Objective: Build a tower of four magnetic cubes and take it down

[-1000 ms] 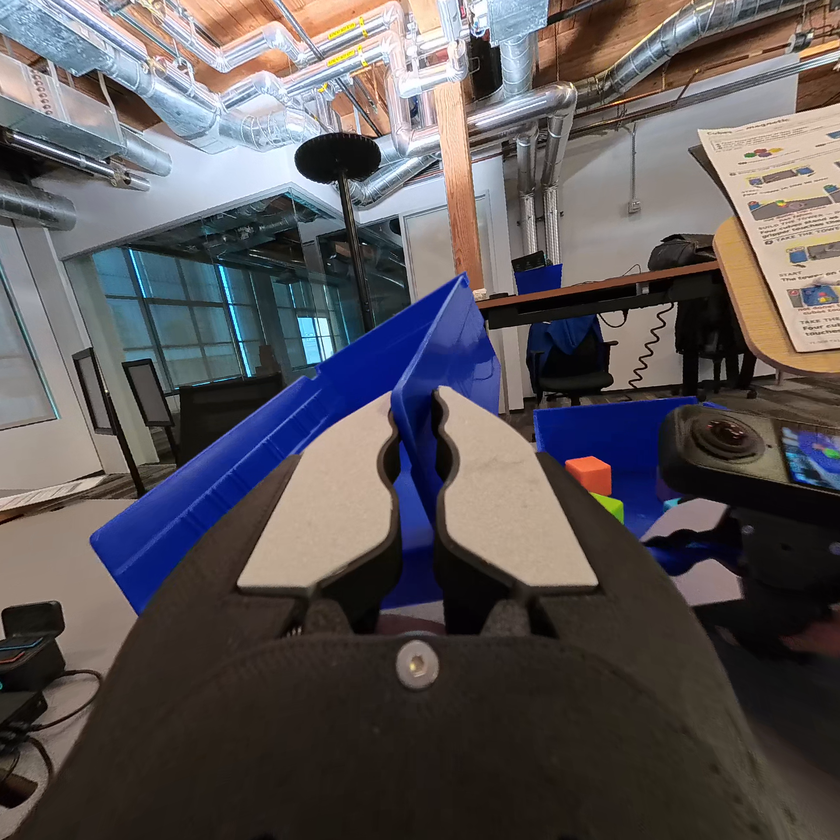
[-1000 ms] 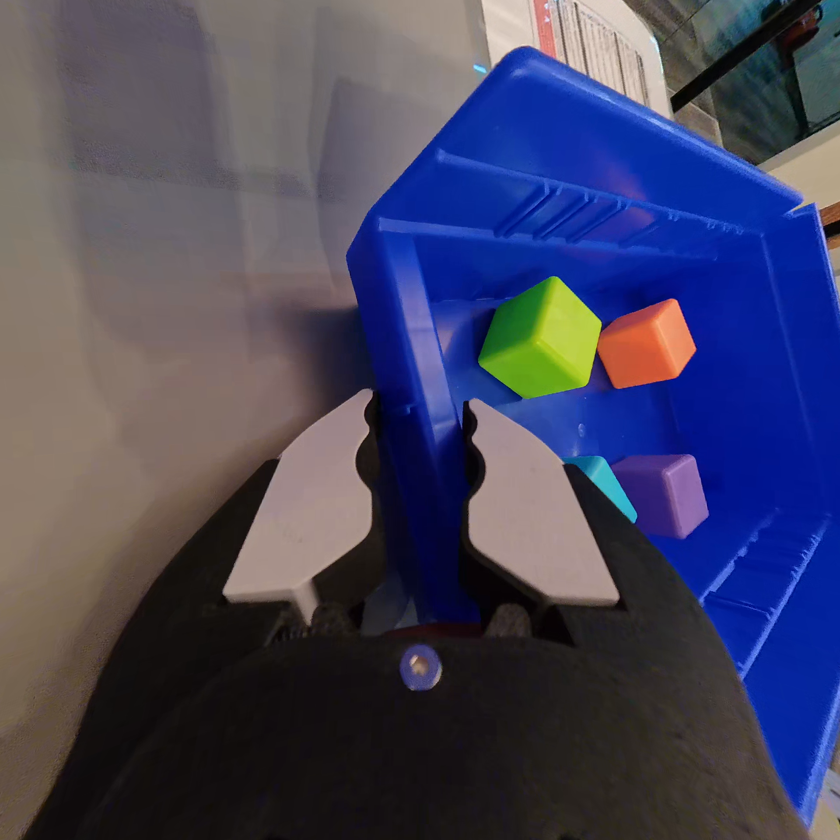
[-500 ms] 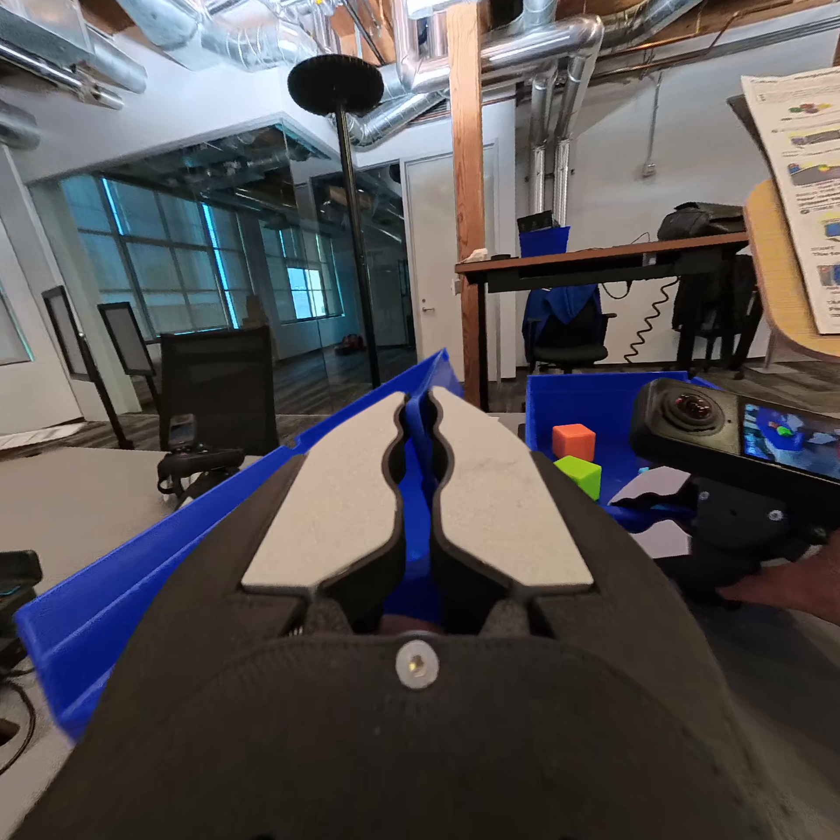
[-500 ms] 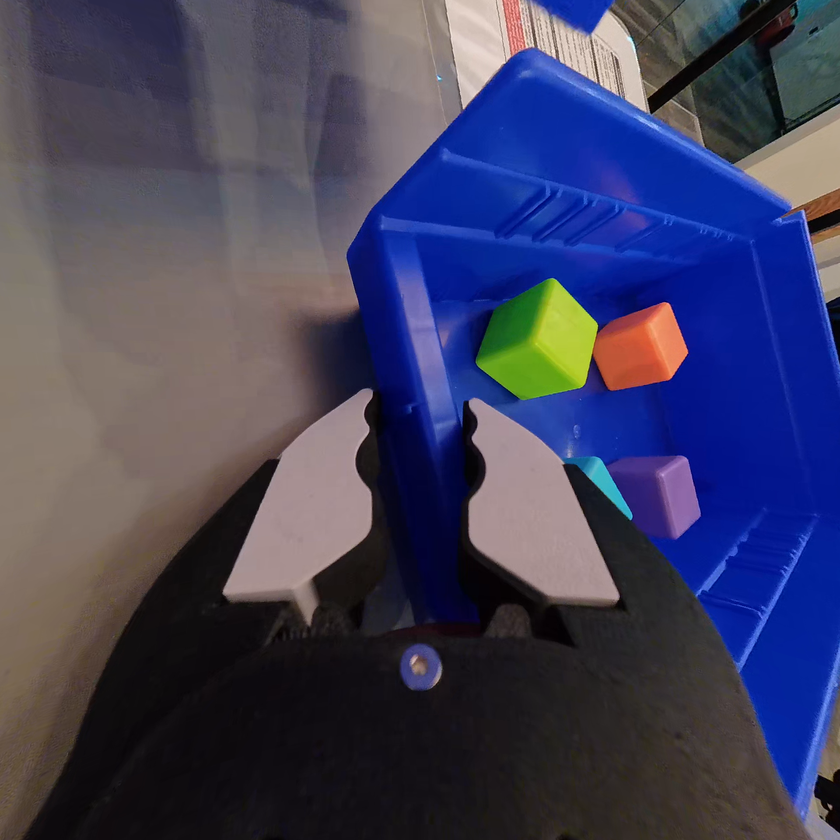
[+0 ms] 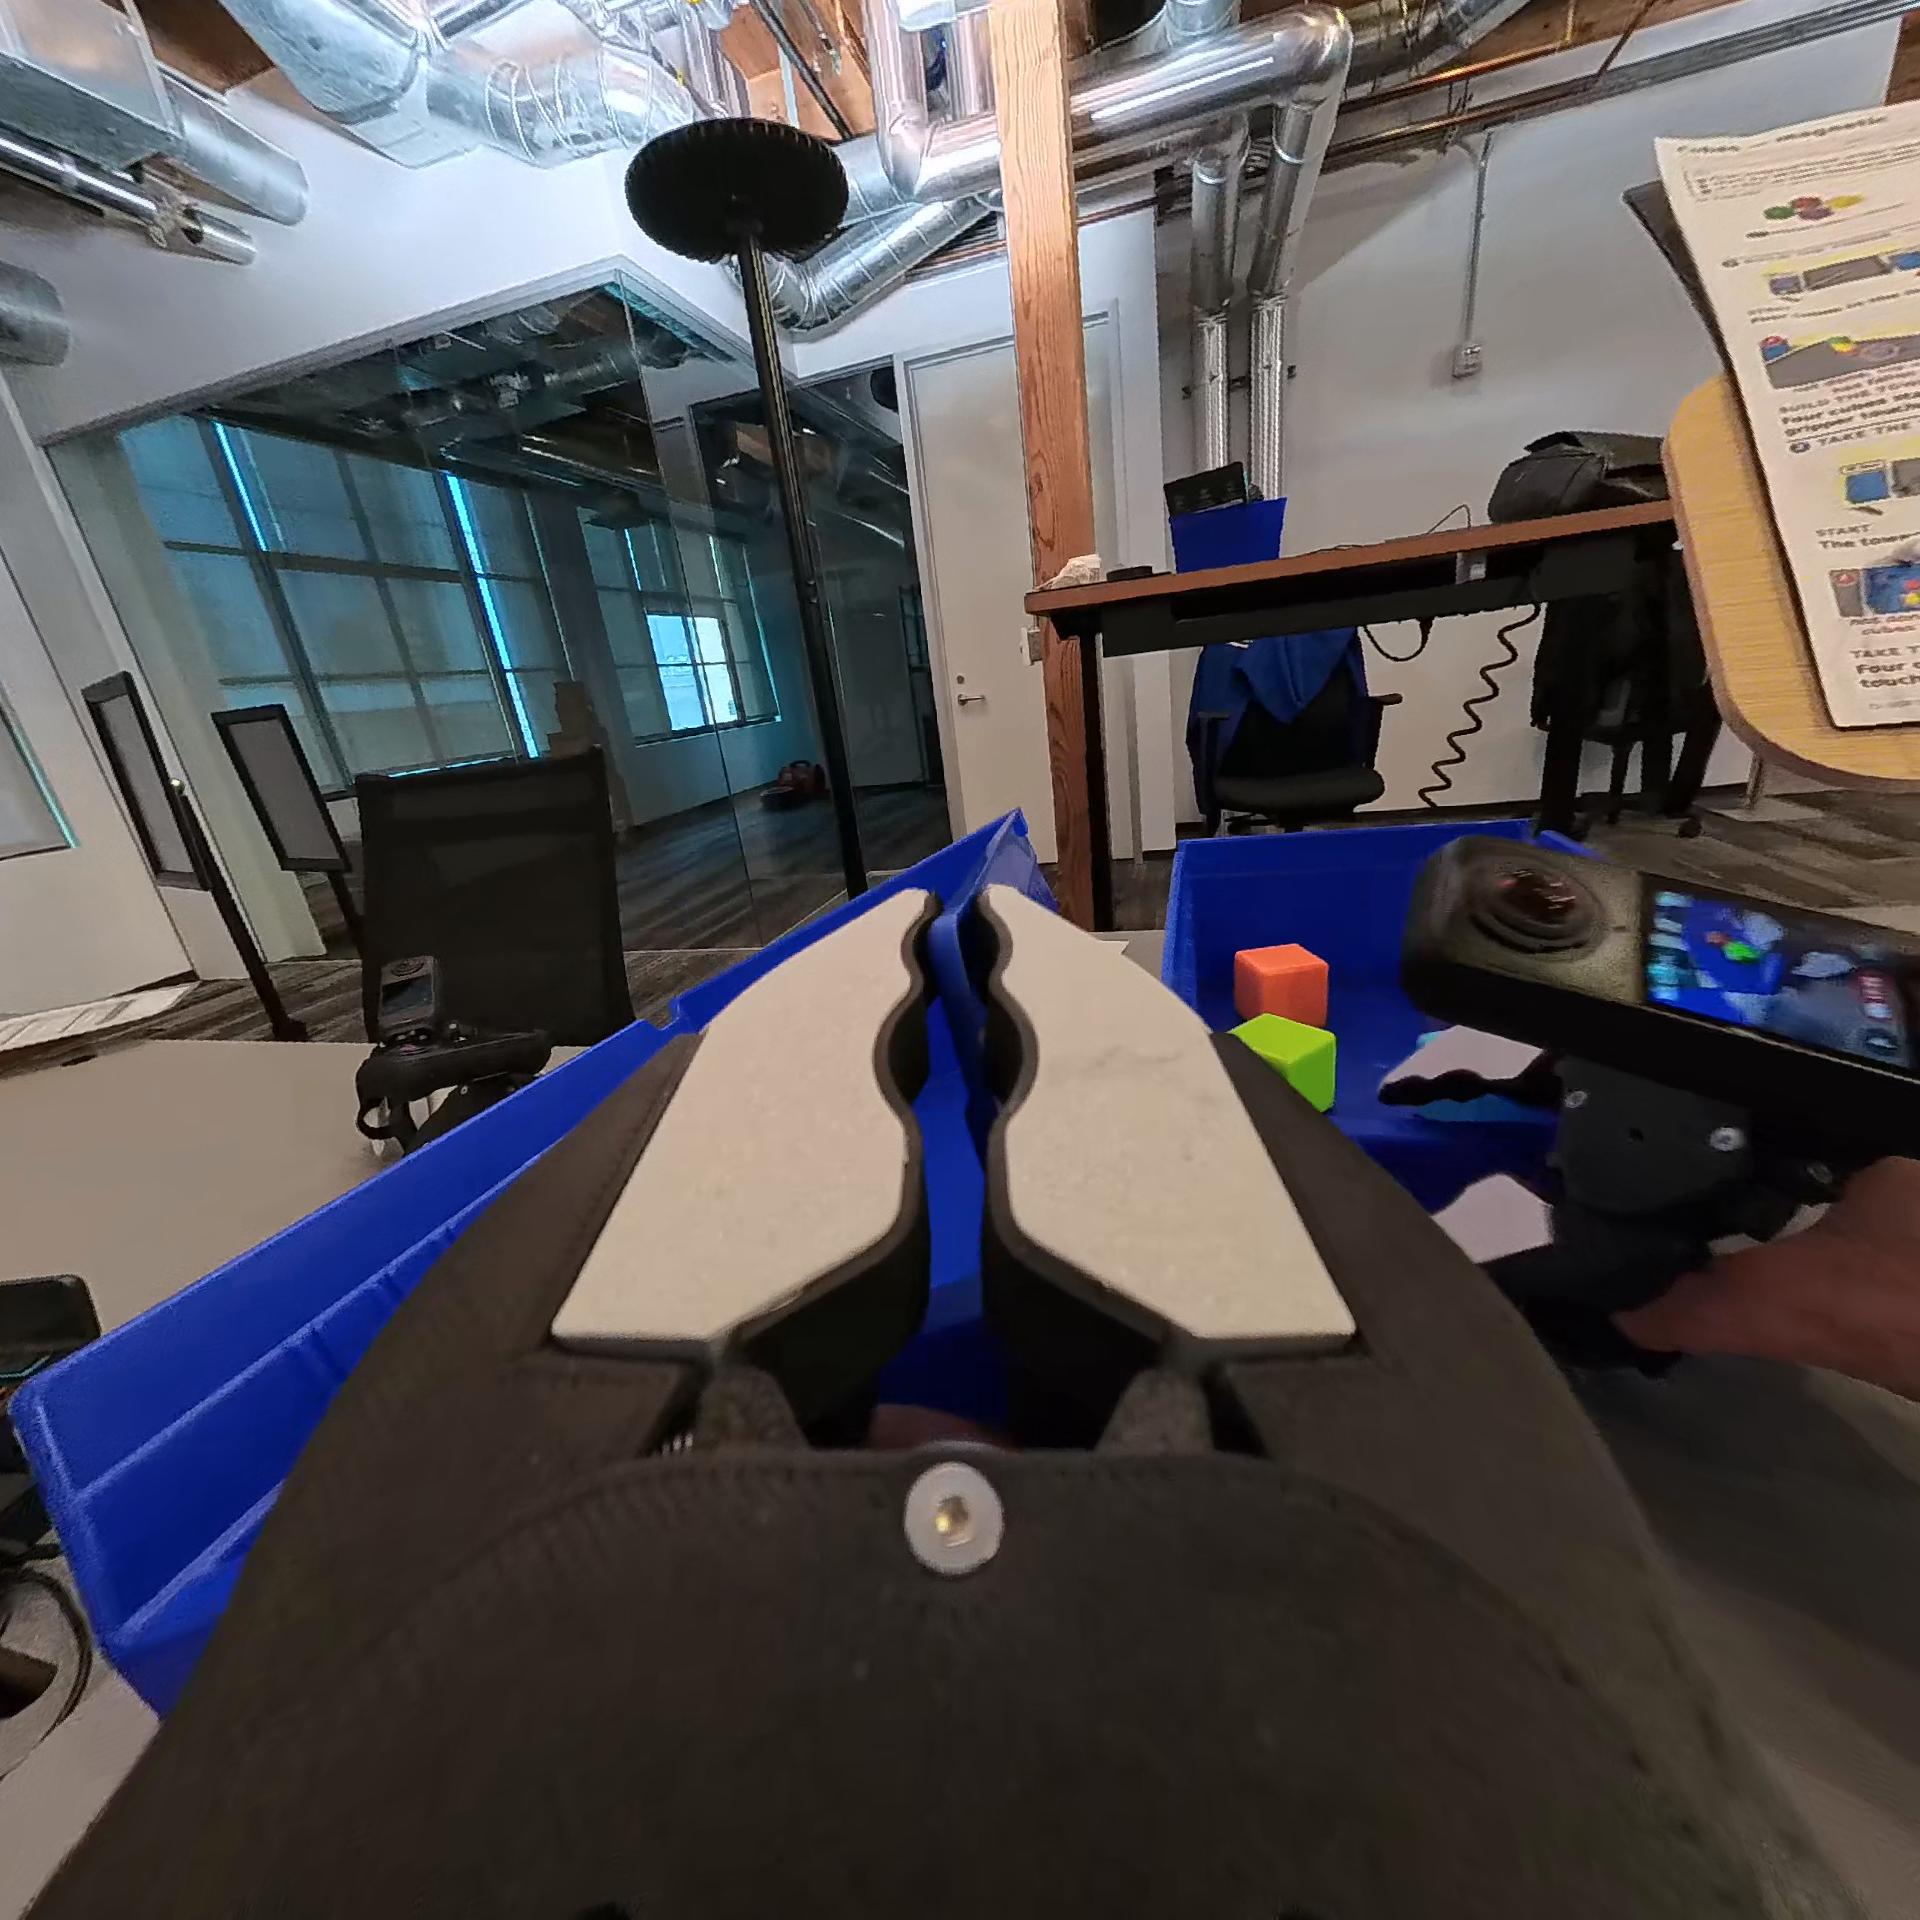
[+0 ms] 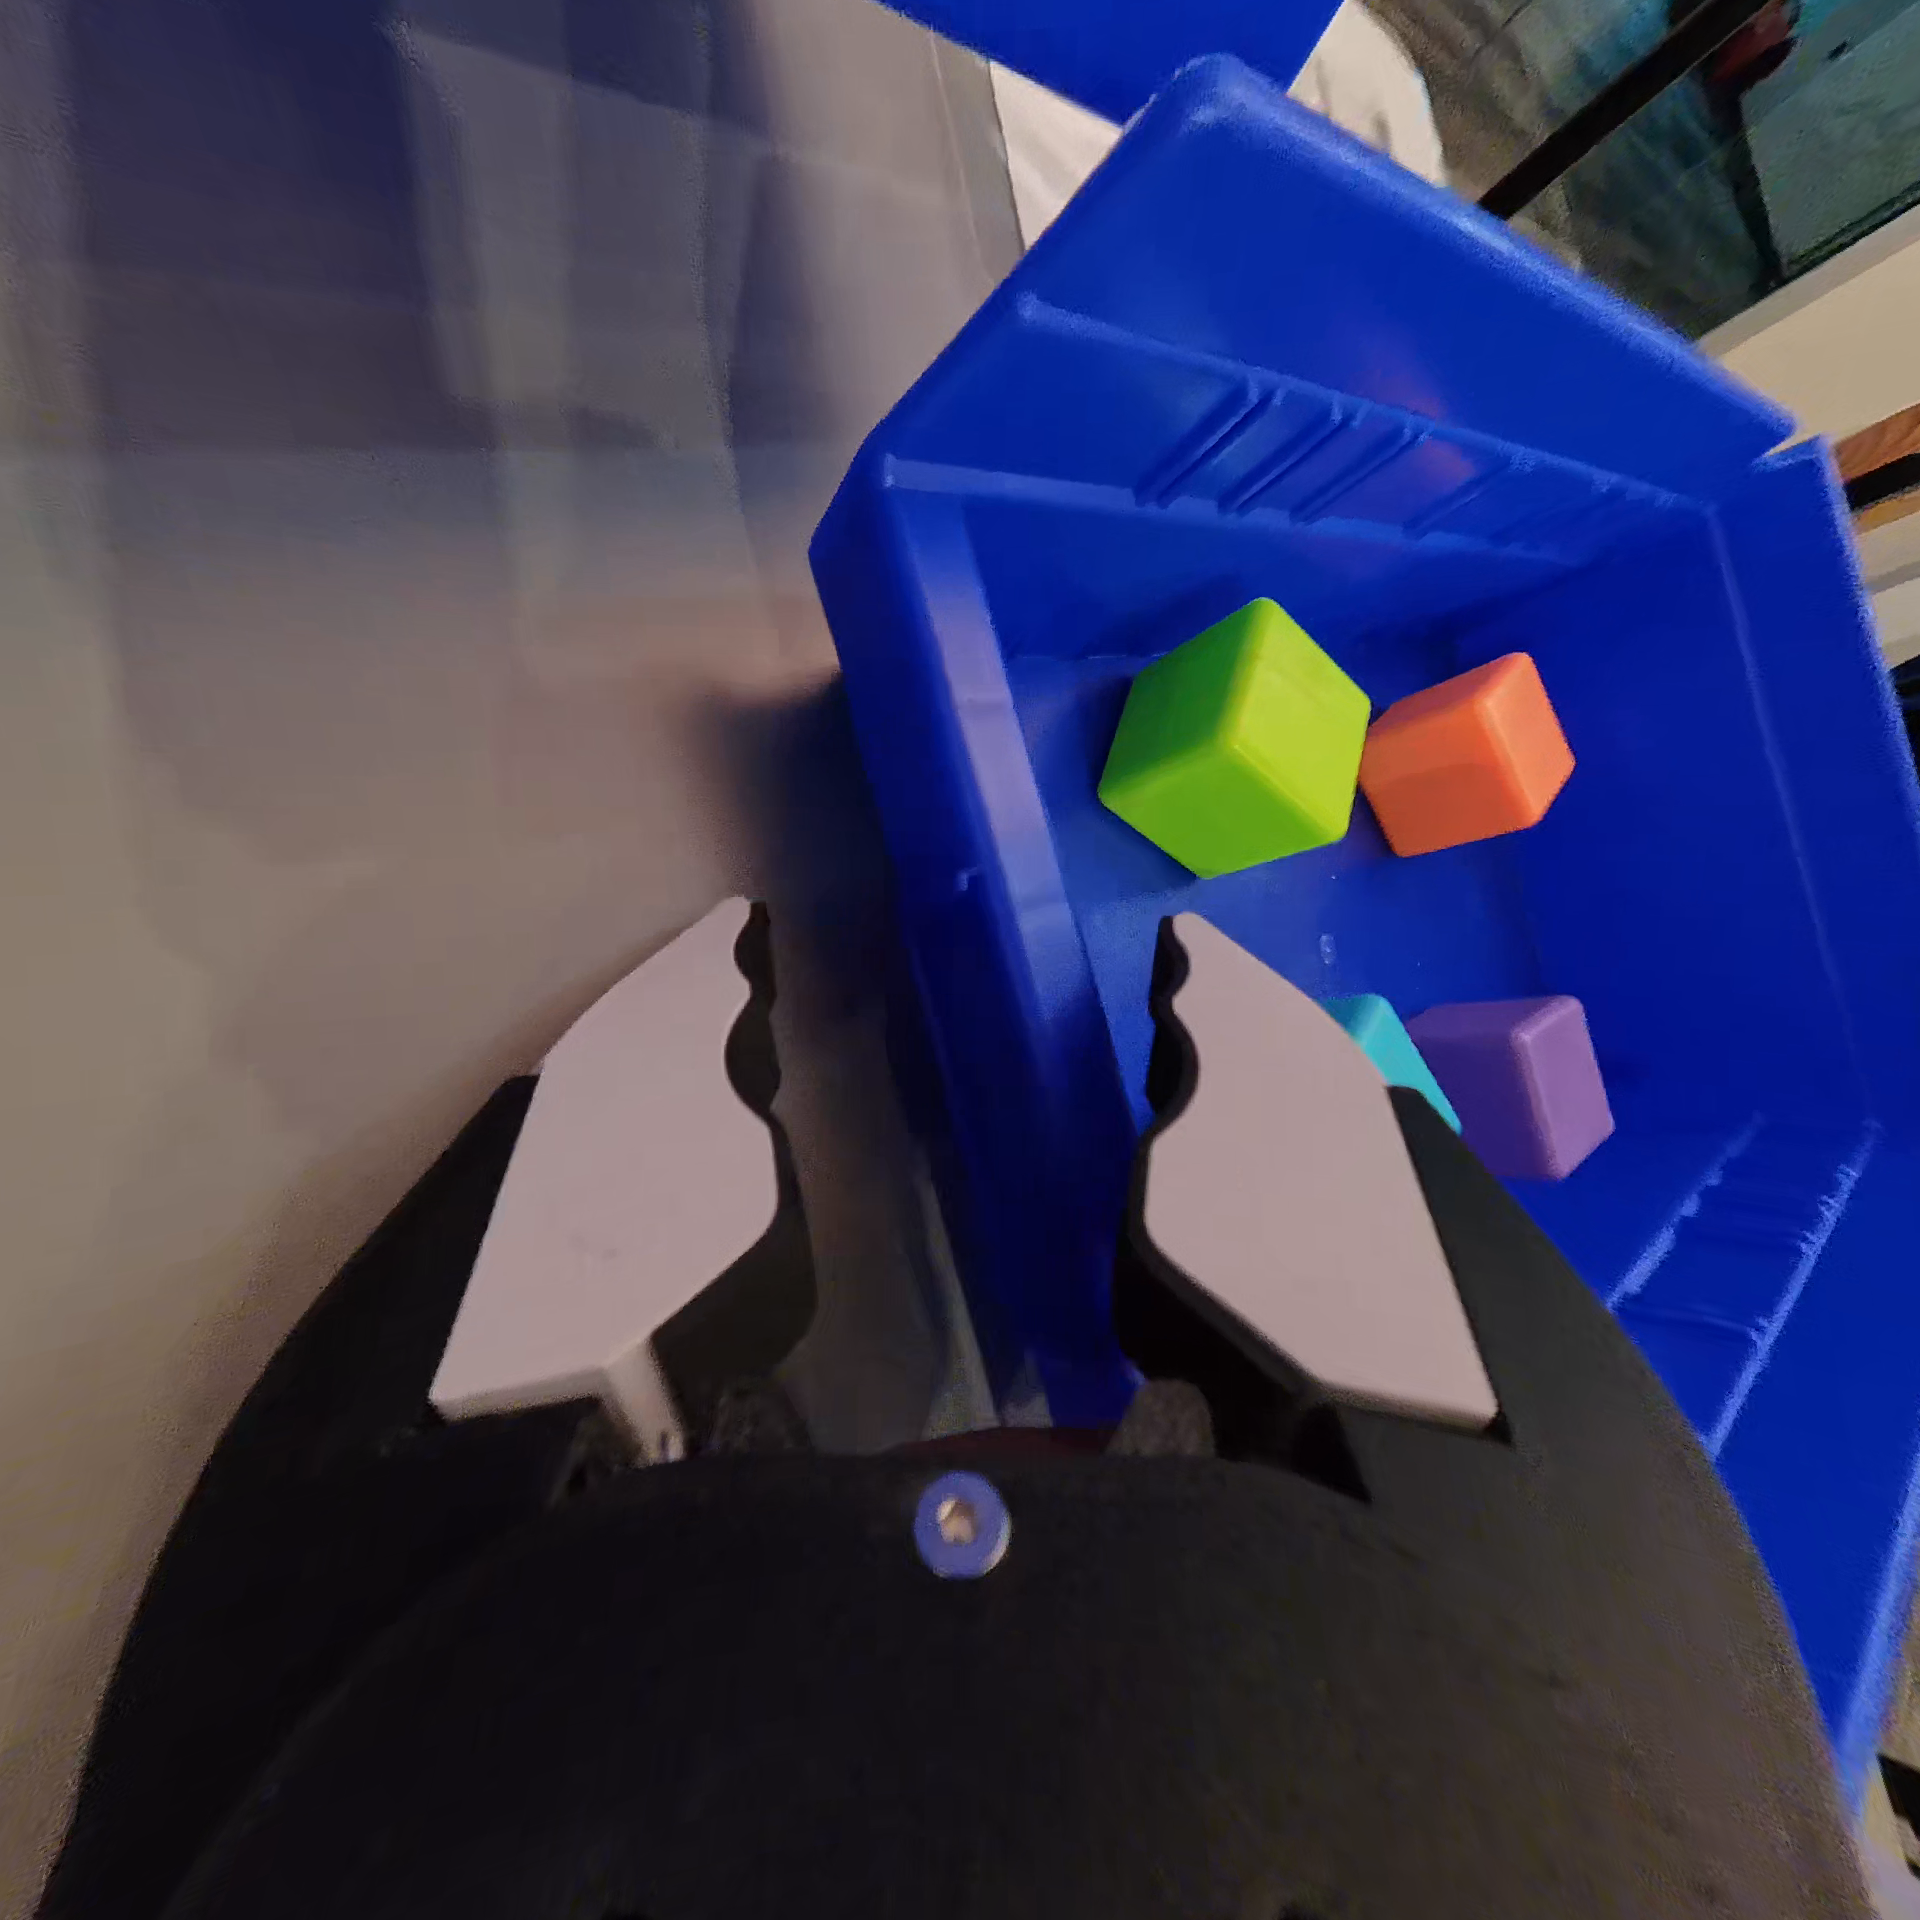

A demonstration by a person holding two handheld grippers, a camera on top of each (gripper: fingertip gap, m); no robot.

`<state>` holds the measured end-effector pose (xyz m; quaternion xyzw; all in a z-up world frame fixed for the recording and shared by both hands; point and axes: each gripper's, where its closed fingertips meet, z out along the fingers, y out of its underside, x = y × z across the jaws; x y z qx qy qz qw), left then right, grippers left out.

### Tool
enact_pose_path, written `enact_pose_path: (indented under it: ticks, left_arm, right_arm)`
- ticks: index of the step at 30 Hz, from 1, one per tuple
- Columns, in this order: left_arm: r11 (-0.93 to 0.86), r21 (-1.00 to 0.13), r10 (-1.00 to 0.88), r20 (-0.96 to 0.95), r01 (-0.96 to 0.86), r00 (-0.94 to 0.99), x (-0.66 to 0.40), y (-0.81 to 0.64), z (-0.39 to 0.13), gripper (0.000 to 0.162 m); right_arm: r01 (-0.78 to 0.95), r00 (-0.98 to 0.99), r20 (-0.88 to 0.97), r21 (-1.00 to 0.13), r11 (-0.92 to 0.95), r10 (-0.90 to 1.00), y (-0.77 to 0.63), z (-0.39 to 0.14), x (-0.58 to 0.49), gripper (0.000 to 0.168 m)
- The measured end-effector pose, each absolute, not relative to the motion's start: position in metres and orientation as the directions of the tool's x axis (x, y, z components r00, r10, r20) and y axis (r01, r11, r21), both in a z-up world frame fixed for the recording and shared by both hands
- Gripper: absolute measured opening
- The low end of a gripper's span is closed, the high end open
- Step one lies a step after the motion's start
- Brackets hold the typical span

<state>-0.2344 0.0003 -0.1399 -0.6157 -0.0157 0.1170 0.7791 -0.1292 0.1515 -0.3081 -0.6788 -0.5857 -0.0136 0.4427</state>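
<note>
In the right wrist view, a blue bin (image 6: 1351,343) holds a green cube (image 6: 1236,738), an orange cube (image 6: 1465,753), a purple cube (image 6: 1517,1081) and a teal cube (image 6: 1382,1044), partly hidden by my finger. My right gripper (image 6: 958,914) is open, its fingers on either side of the bin's near wall. In the left wrist view, my left gripper (image 5: 956,904) is shut on the wall of a second blue bin (image 5: 312,1330). The first bin (image 5: 1340,883), the orange cube (image 5: 1281,982), the green cube (image 5: 1286,1055) and the right gripper (image 5: 1423,1153) show on the right.
Both bins are over a grey table (image 5: 156,1143). A black camera device (image 5: 436,1049) sits on it behind the left bin. A printed sheet on a wooden board (image 5: 1829,416) stands at the right. A person's hand (image 5: 1787,1299) holds the right gripper. The gap from one gripper's tips to the other's is roughly 25 cm.
My right gripper has opened and let go of the bin wall. My left gripper has tilted its blue bin down to a lower, flatter position, still shut on it.
</note>
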Motion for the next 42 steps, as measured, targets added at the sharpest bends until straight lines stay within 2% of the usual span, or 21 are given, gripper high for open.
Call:
enact_pose_path:
  ticks: [5,14,23,26,34,37,42]
  left_arm:
    - [0.202,-0.964,0.232,-0.124,-0.173,0.965,-0.228,-0.016,-0.139,0.005]
    - [0.154,-0.968,0.207,-0.164,-0.198,0.964,-0.177,-0.078,-0.139,0.004]
    - [0.159,-0.967,-0.031,-0.207,-0.200,0.978,-0.113,-0.176,-0.138,0.005]
    - [0.169,-0.964,-0.170,-0.232,-0.204,0.958,-0.088,-0.196,-0.140,0.004]
    - [0.218,-0.965,-0.555,-0.244,-0.145,0.795,0.024,-0.191,-0.152,0.005]
    - [0.225,-0.968,-0.648,-0.233,-0.110,0.725,0.064,-0.180,-0.159,0.005]
    - [0.136,-0.989,-0.761,-0.138,-0.053,0.633,0.112,-0.167,-0.186,0.004]
  right_arm:
    - [0.702,0.340,0.555,-0.687,0.188,0.759,0.111,-0.278,-0.105,0.068]
    - [0.617,0.373,0.502,-0.762,0.196,0.780,0.045,-0.278,-0.019,0.052]
    - [0.584,0.404,0.482,-0.790,0.186,0.777,-0.001,-0.264,0.075,0.043]
    - [0.567,0.466,0.460,-0.811,0.144,0.755,0.000,-0.259,0.118,0.039]
    - [0.492,0.684,0.371,-0.870,-0.022,0.629,0.011,-0.234,0.243,0.036]
    - [0.459,0.750,0.332,-0.884,-0.089,0.572,0.011,-0.231,0.285,0.034]
    - [0.421,0.800,0.288,-0.894,-0.151,0.526,0.002,-0.233,0.327,0.033]
